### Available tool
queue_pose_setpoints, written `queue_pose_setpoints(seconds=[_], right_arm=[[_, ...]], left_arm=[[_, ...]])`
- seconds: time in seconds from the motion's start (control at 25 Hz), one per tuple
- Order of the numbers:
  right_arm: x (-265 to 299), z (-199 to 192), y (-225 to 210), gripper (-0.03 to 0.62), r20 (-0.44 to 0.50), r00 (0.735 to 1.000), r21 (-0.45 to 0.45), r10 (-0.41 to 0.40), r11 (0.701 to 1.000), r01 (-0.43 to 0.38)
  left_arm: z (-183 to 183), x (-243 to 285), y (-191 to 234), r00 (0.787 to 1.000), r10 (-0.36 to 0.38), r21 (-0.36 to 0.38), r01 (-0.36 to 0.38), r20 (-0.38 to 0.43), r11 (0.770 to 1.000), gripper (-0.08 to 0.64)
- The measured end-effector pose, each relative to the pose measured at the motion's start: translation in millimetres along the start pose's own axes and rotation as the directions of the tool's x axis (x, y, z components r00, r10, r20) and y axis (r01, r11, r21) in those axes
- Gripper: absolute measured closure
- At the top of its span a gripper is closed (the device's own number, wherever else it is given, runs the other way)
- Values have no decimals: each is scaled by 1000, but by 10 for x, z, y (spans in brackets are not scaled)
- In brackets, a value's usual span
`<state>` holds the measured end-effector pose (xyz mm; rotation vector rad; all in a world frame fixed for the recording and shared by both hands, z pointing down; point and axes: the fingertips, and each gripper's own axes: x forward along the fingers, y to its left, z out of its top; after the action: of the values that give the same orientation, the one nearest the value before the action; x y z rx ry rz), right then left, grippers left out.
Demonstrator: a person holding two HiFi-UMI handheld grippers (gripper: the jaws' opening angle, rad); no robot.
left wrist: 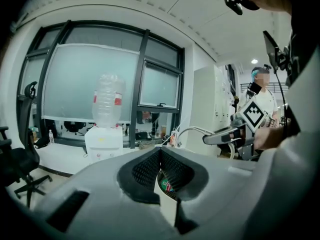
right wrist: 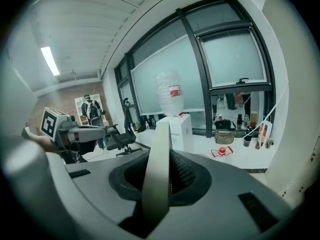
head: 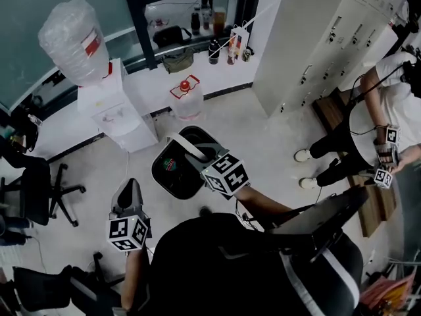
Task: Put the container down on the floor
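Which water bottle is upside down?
The big clear bottle, sitting neck-down on the white water dispenser. The smaller jug stands upright beside the dispenser, with its red cap on top.

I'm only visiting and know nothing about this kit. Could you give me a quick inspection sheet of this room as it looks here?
Surface: pale floor.
Job's things: dark container, carried above the floor, not yet down.
Clutter: water dispenser, jug, office chair.
Grippers: right gripper shut on the container's pale rim strip; left gripper apparently shut on its other edge.
Cables: white cord near the window.
Surroundings: lockers, second person.
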<state>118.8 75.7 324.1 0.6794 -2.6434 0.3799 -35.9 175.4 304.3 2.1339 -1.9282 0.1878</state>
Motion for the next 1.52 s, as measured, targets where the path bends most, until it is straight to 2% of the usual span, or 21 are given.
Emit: queue_pose_setpoints(seconds=[0.4, 0.64, 0.88, 1.16, 1.52], right_arm=[[184, 51, -303, 517, -4, 1000, -23, 17, 1000, -17], [353, 81, -316, 517, -18, 1000, -21, 5, 1000, -5], [638, 173, -312, 517, -18, 1000, -10, -26, 1000, 26], [1051, 424, -352, 517, 2, 998, 10, -70, 997, 70], [1655, 601, -495, 517, -15, 990, 19, -137, 990, 138]], left_arm=[[8, 309, -21, 1000, 15, 8, -15, -15, 1000, 549], [-39, 418, 166, 1000, 10, -10, -11, -16, 1000, 549], [-1, 662, 439, 999, -44, -11, 44, -12, 999, 549], [152, 1043, 971, 996, -91, -14, 91, -16, 996, 549], [193, 1611, 1450, 981, -190, -30, 189, -43, 982, 549]])
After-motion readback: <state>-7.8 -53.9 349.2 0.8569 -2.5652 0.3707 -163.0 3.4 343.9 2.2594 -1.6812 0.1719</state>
